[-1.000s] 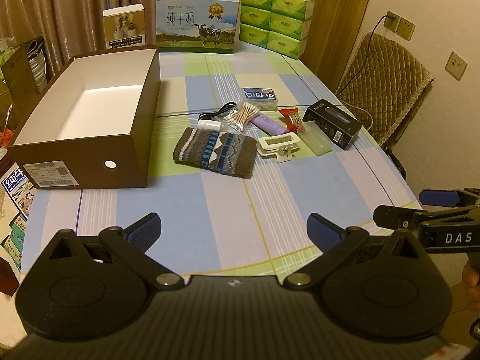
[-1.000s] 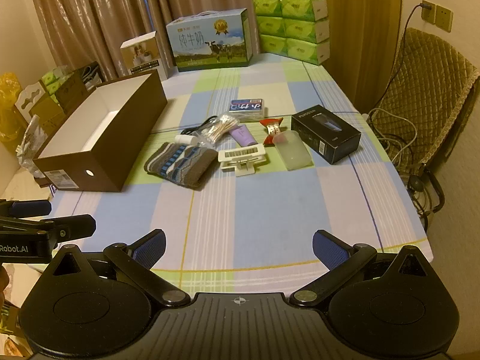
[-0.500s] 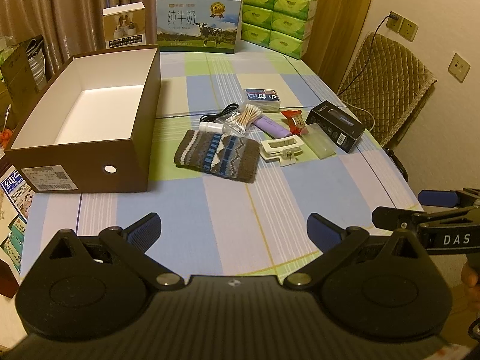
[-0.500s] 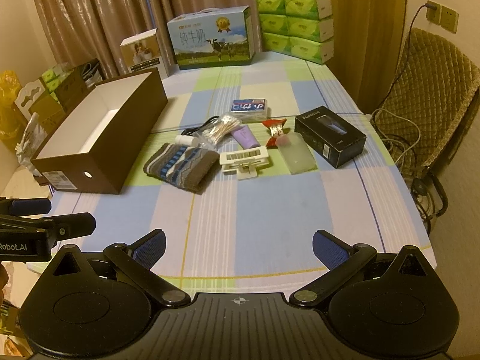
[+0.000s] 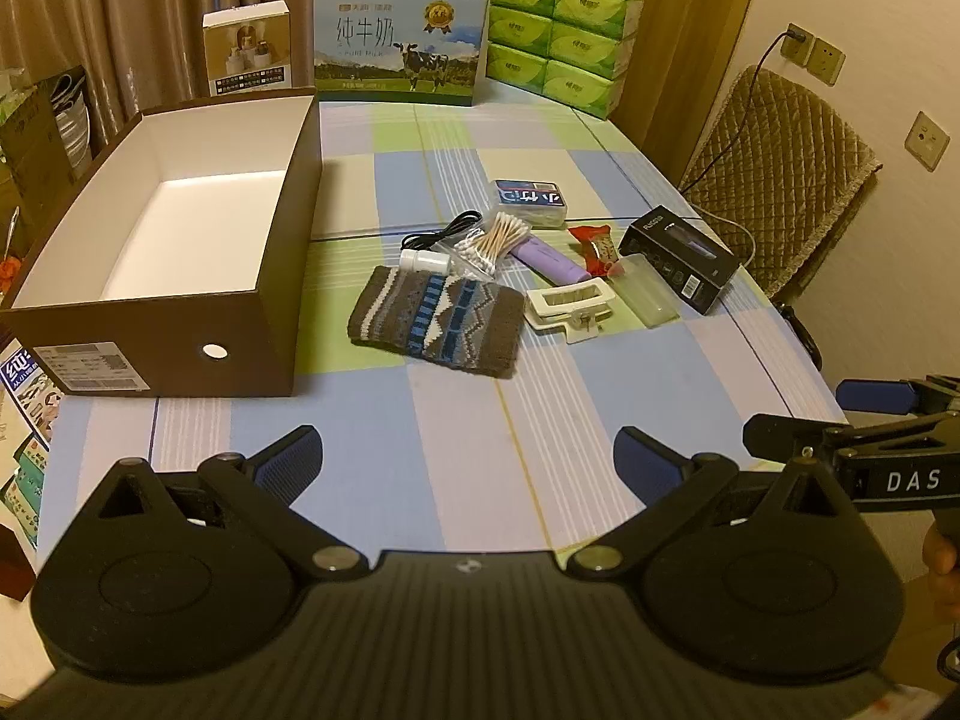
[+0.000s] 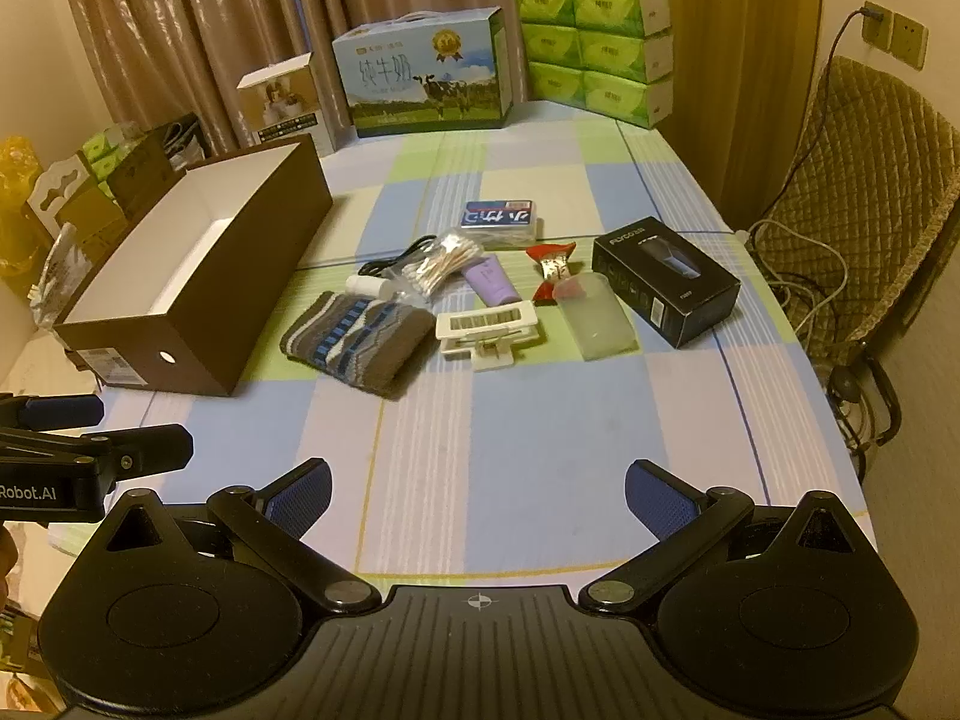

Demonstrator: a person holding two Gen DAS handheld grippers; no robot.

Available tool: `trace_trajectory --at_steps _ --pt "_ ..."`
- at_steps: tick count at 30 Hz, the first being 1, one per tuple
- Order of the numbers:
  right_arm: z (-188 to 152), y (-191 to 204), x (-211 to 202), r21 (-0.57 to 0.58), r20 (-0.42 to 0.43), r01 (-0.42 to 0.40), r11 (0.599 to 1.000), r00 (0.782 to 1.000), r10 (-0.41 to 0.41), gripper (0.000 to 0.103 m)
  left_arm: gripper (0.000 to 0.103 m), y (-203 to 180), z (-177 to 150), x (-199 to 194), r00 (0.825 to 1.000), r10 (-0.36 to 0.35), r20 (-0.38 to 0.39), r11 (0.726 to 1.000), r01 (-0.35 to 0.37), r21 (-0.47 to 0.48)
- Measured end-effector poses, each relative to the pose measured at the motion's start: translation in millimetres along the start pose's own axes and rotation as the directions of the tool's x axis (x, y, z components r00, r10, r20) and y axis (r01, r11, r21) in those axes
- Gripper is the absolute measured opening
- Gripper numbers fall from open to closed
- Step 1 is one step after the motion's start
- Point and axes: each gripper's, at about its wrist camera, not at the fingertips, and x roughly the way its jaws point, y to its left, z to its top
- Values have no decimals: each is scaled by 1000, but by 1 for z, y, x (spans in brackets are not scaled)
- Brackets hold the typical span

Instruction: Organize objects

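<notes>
Nothing is yet put away: the brown box [image 5: 180,228] is seen empty. The knitted pouch [image 5: 435,321], white clip [image 5: 570,303] and black carton [image 5: 678,258] lie right of it. The left gripper [image 5: 468,462] and right gripper [image 6: 477,489] are held wide open, with nothing grasped.

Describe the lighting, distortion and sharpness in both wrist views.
Left wrist view: warm, dim indoor light; the brown box shows a bright white floor with shaded walls; fisheye bends the table edges; corners vignette black. Right wrist view: same yellowish cast; the curtains show soft sheen; the black box stays sharp enough to read its lettering.
</notes>
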Motion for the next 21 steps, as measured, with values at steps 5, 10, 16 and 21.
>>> trace_trajectory --at_steps 5,10,16,21 --pt "5 -2 4 -1 -3 1 1000 1000 -1 101 102 0 7 6 1000 1 -5 1000 -1 -3" --pt "9 -5 7 -2 -6 1 1000 1000 -1 101 102 -1 14 12 1000 3 -8 1000 -3 -7" --pt "21 -10 16 -4 -14 -1 1000 1000 1 101 102 -2 23 21 1000 5 -10 1000 -5 -11" --pt "30 -13 25 -10 -16 -8 1000 1000 8 101 102 -1 29 29 1000 9 -12 1000 -9 -20"
